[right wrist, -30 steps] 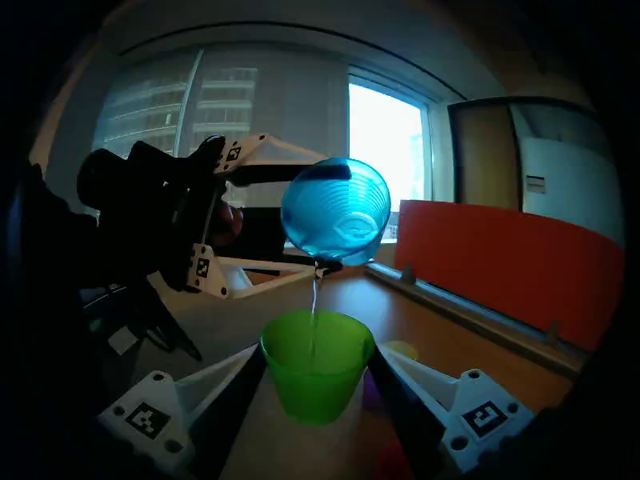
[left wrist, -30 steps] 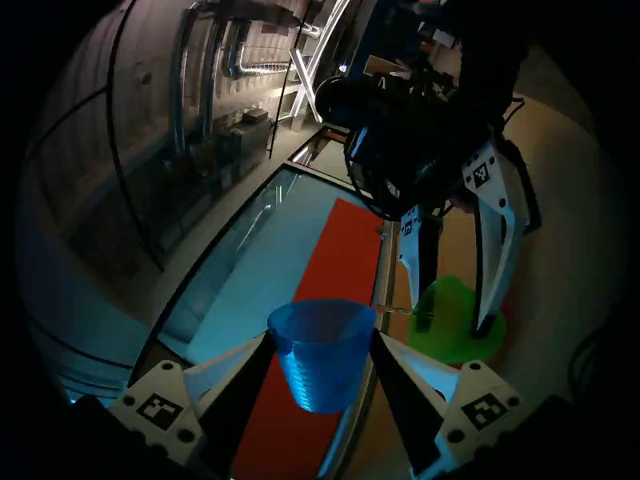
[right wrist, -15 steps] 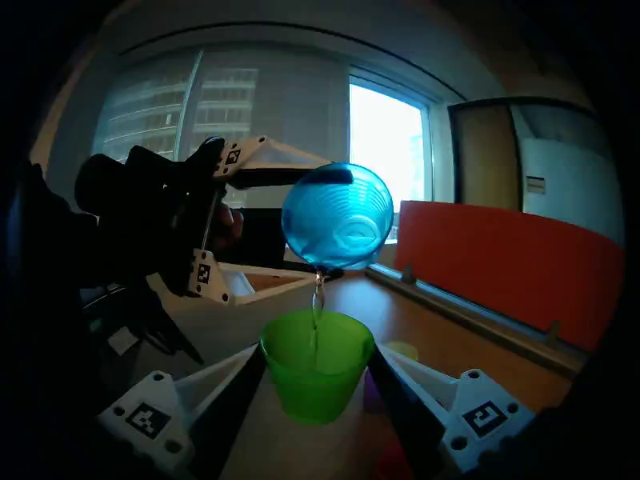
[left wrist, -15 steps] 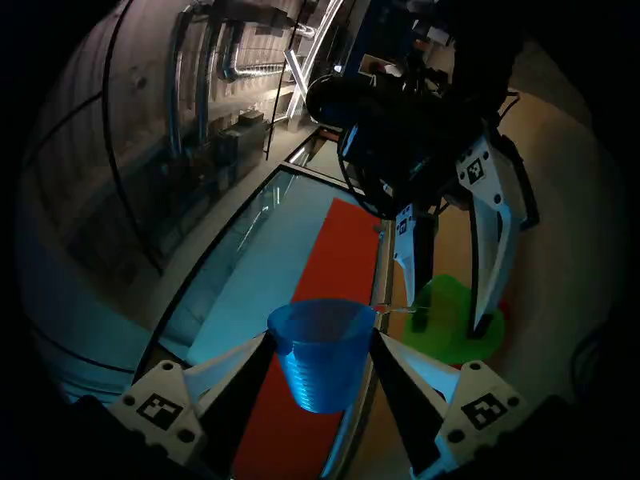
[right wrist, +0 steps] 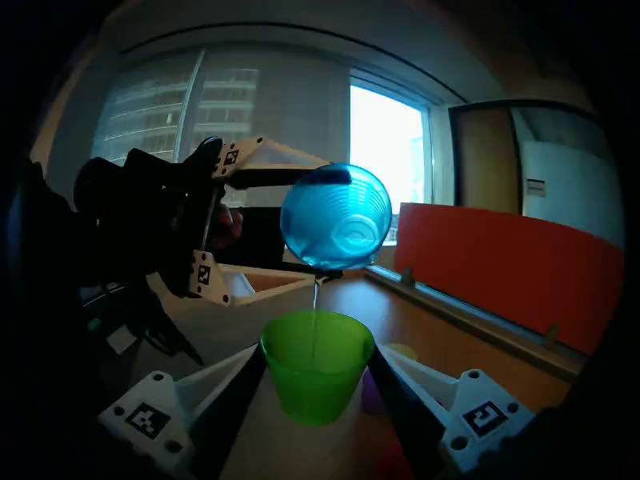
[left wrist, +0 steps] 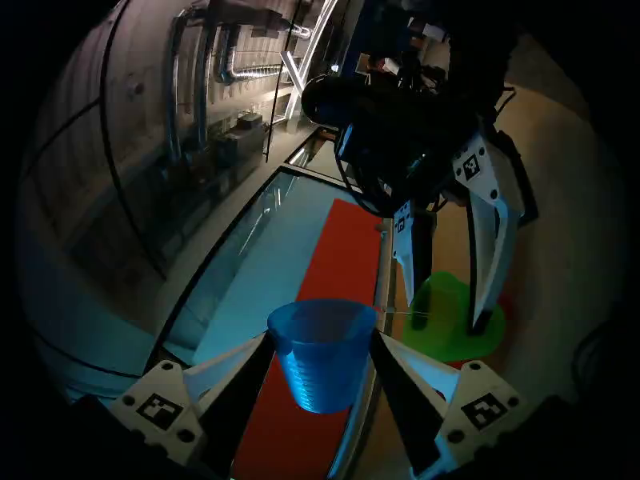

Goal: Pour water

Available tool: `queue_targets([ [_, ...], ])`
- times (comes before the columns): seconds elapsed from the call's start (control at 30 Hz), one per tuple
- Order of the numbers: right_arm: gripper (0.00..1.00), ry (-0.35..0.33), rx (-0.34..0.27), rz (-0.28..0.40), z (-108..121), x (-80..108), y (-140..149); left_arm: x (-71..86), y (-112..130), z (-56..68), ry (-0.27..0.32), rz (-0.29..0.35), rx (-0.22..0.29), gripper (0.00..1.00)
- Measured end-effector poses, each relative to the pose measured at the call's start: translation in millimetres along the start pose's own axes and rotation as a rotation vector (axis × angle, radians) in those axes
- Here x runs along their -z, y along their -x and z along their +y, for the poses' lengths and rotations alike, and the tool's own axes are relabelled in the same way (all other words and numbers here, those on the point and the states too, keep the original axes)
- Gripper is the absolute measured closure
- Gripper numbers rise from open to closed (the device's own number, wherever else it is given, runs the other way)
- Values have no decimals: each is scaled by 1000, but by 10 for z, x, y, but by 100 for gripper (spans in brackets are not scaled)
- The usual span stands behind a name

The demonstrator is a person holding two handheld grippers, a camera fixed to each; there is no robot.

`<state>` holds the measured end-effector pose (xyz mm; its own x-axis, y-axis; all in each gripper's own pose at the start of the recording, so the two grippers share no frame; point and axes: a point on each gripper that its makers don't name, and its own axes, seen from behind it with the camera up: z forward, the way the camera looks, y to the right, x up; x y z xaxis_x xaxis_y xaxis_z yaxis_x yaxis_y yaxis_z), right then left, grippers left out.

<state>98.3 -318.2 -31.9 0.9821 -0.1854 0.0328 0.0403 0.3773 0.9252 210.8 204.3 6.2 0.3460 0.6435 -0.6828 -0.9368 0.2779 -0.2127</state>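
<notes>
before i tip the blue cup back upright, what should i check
1. Jaws of left gripper clamped on blue cup: ok.
2. Jaws of right gripper clamped on green cup: ok.
3. Lip of blue cup over mouth of green cup: ok.
4. Thin water stream landing inside green cup: ok.
5. Blue cup emptied: not ok, water is running out.
6. Fill level in green cup: cannot tell.

The blue cup (right wrist: 336,218) hangs just above the green cup (right wrist: 317,364), blocking its mouth; bare worktop (right wrist: 436,320) lies beyond, bounded by the red partition (right wrist: 512,264).
</notes>
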Motion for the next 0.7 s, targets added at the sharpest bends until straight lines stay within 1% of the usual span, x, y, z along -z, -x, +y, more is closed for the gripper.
queue_targets([
  [0.4,9,2,4,1,2,5,-11,20,-17,-24,-6,1,-16,16],
  [0.57,9,1,4,3,-4,-5,-19,41,-49,-36,-7,5,-35,16],
  [0.7,9,2,6,4,0,-8,-25,39,-67,-16,-6,8,-46,16],
])
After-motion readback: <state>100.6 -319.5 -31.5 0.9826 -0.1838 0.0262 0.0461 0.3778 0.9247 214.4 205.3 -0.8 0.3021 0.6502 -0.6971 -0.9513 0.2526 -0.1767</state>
